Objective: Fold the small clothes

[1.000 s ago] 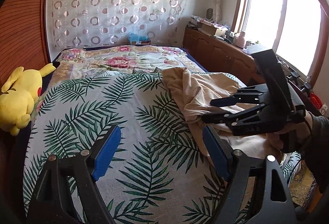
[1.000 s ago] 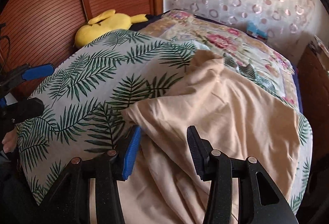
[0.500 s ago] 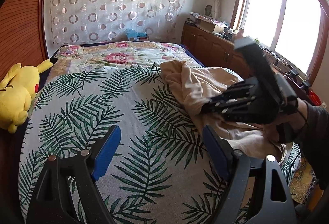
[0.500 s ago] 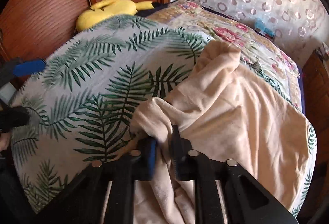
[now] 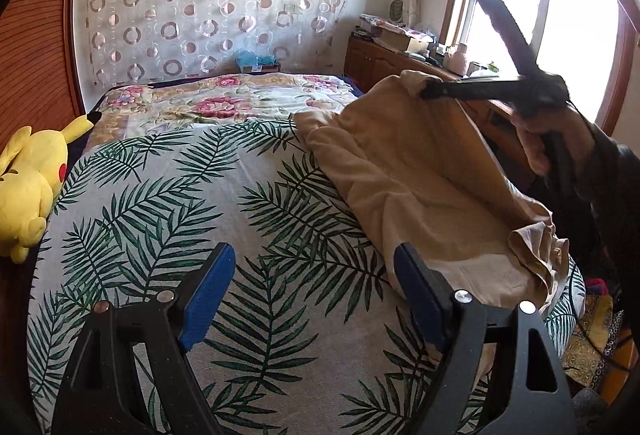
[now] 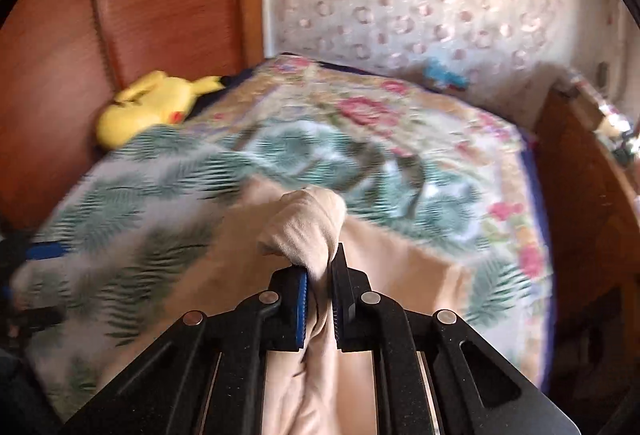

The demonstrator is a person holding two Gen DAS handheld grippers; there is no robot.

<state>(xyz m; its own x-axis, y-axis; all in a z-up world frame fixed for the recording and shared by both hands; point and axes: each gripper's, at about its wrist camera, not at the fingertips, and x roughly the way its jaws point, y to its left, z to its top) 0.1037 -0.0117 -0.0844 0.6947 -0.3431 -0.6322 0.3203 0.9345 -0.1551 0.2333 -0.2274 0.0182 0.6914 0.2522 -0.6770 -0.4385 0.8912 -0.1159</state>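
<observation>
A beige garment [image 5: 404, 171] lies on the right side of a bed with a palm-leaf cover [image 5: 192, 203]. My right gripper [image 6: 319, 275] is shut on a bunched fold of that beige garment [image 6: 308, 227] and holds it lifted off the bed. In the left wrist view the right gripper [image 5: 424, 90] shows as a dark arm held by a hand, pinching the cloth's raised far corner. My left gripper [image 5: 314, 267] hangs open above the leaf cover, just left of the garment's near edge, with nothing between its blue pads.
A yellow plush toy [image 5: 28, 179] lies at the bed's left edge against the wooden wall. A floral blanket [image 5: 224, 103] covers the far half of the bed. A wooden cabinet [image 5: 384, 59] with clutter stands under the window on the right.
The right gripper closed on the garment's edge and then rose, pulling the cloth up and toward the far right. The left gripper stayed open and nearly still.
</observation>
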